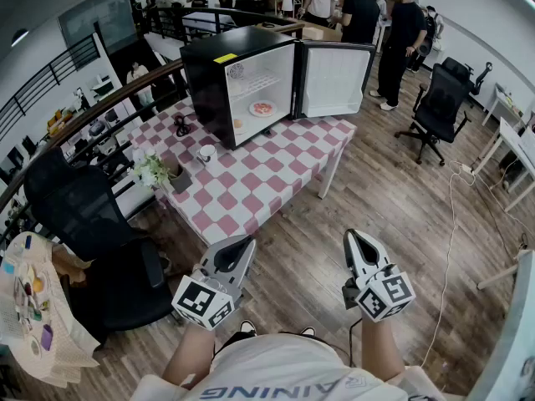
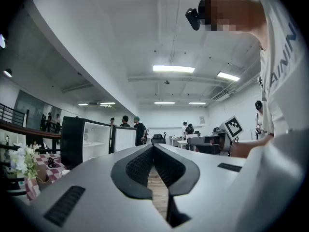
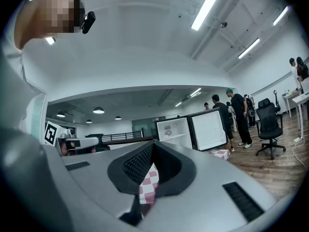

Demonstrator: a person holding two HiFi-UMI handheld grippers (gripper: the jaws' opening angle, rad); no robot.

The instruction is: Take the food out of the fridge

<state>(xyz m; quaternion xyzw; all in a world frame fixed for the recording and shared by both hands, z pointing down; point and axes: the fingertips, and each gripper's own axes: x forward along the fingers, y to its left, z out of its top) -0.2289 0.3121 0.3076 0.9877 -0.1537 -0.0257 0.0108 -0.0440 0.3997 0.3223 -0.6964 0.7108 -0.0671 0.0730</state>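
- Head view shows a small black box-shaped fridge (image 1: 207, 78) standing on a worktop with a red-and-white checked cloth (image 1: 242, 182). Its white-lined door (image 1: 336, 78) hangs wide open.
- Low down inside the fridge sits a small round white plate with pink food (image 1: 262, 108) on it. Near it is a little round orange food bit (image 1: 237, 124) — too small to tell what it is.
- The left claw (image 1: 243, 242) is pinched together with nothing in it. The left gripper view shows only wood floor past its tips.
- The right claw (image 1: 350, 235) is pinched together too, and it is empty.
- Both claws are well apart from the fridge, so I think no food is out yet.
- The plate is likely hard, light and a bit slippery, and it may break if dropped. I would pinch its front rim and keep it flat, so the food does not slide off.
- The orange bit looks light and maybe soft — a gentle squeeze across its middle should do.
- The white wire shelf (image 1: 255, 82) sits above the food, so the plate should come out low.
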